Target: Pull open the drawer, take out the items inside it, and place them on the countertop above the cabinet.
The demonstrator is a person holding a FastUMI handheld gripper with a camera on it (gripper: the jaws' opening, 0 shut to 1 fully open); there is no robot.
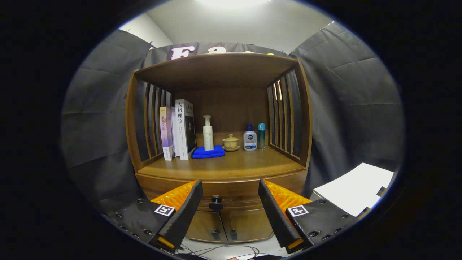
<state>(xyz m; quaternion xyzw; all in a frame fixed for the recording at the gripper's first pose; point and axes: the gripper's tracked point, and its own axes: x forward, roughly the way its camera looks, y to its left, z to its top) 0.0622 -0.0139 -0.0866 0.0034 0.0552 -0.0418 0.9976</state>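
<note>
A wooden cabinet stands ahead with a closed drawer [223, 189] under its countertop [231, 166]. The drawer's round black knob [216, 203] sits beyond my fingers, in line with the gap between them. My gripper [230, 189] is open, with black pads and orange sides, and nothing lies between the fingers. On the countertop stand books [179, 130], a white pump bottle [208, 133] on a folded blue cloth [208, 152], a small lidded cup [230, 143], a grey bottle [249, 139] and a teal bottle [261, 136]. The drawer's contents are hidden.
Slatted wooden sides and a top shelf [216, 66] enclose the countertop. Two small cabinet doors [227, 225] sit below the drawer. A white board [353, 191] lies to the right. Cables [216, 250] trail on the floor in front.
</note>
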